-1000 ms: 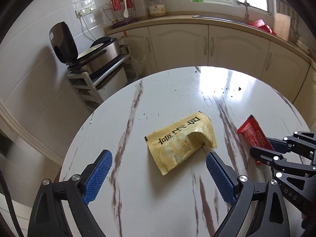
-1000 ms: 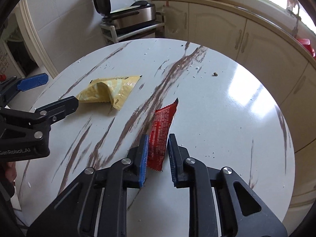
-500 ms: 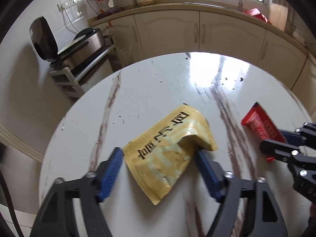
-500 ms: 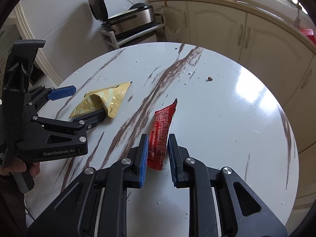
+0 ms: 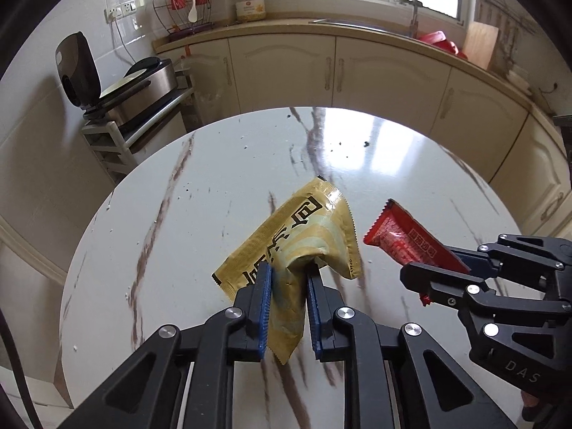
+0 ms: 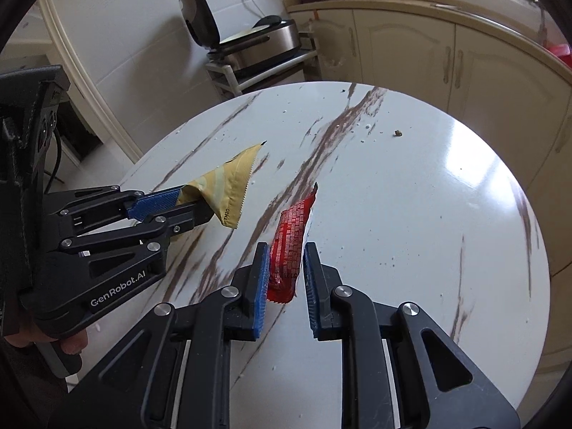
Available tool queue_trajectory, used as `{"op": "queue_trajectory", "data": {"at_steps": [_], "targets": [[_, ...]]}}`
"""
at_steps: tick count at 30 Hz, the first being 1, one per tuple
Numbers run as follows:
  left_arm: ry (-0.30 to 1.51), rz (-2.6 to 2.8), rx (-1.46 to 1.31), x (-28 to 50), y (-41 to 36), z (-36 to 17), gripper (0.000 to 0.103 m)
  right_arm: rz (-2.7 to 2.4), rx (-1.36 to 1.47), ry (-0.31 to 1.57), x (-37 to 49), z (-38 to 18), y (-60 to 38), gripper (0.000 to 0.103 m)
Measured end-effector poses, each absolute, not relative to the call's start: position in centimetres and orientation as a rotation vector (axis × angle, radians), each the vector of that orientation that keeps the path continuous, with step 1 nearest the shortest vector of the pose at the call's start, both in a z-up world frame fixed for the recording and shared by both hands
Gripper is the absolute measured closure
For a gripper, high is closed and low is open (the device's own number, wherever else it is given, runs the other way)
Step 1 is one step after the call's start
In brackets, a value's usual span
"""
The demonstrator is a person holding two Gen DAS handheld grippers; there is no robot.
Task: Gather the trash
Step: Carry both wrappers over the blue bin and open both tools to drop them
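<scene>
The yellow packet (image 5: 304, 246) sits crumpled between the blue pads of my left gripper (image 5: 287, 307), whose jaws have just been closing and now pinch its lower half. It looks lifted clear of the table, though the left wrist view does not settle that fully. Its long axis runs from about 7 o'clock at the pads up to 1 o'clock, where its serrated top corner points toward the cabinets. In the right wrist view the same packet (image 6: 228, 193) juts out of my left gripper (image 6: 186, 203) toward 1 o'clock.

The red wrapper (image 6: 289, 246) is clamped between the narrow jaws of my right gripper (image 6: 286, 282). Its length runs almost straight away from me, from 6 to 12 o'clock, the far tip leaning slightly right. From the left wrist view it (image 5: 404, 239) sticks out of my right gripper (image 5: 450, 268) toward 10 o'clock, just beside the packet but apart from it.

Under both lies a round white table (image 5: 221, 186) with brown veins and a glossy glare, sprinkled with dark crumbs (image 5: 365, 143). Both grippers angle downward over its near side, side by side. A hand (image 6: 68, 343) shows under the left gripper's body at 8 o'clock.

Beyond the table, cream cabinets (image 5: 386, 71) curve under a counter with a sink tap (image 5: 414, 3) at the window. At 10 o'clock an open-lidded cooker (image 5: 118, 85) stands on a white rack (image 5: 118, 146) against a tiled wall.
</scene>
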State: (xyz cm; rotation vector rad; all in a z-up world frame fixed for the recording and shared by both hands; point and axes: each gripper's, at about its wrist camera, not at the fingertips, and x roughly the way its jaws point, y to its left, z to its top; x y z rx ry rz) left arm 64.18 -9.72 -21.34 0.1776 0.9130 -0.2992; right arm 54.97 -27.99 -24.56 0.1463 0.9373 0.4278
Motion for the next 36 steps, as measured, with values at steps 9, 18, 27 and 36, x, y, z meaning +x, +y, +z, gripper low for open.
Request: {"op": "queue_trajectory", "data": {"at_steps": [9,18,27,36], "targets": [[0.831,-0.288,0.173,55.7,-11.4,-17.0,0.089,0.426,0.193,0.821,46.5,-19.4,-32.1,0.085],[0.683,-0.288,0.221,44.8,-17.0,-13.9,0.088,0.378,0.238,0.676,36.7,-16.0,-38.6,0.085],[0.650,-0.427,0.235,36.7,-25.1,-15.0,0.088,0.180,0.260,0.594,30.2,-16.7,-46.4,0.085],[0.755,-0.570,0.311,39.3,-33.0,-19.9,0.088,0.019,0.372,0.632,28.9,-21.1,-54.3,0.085]]}}
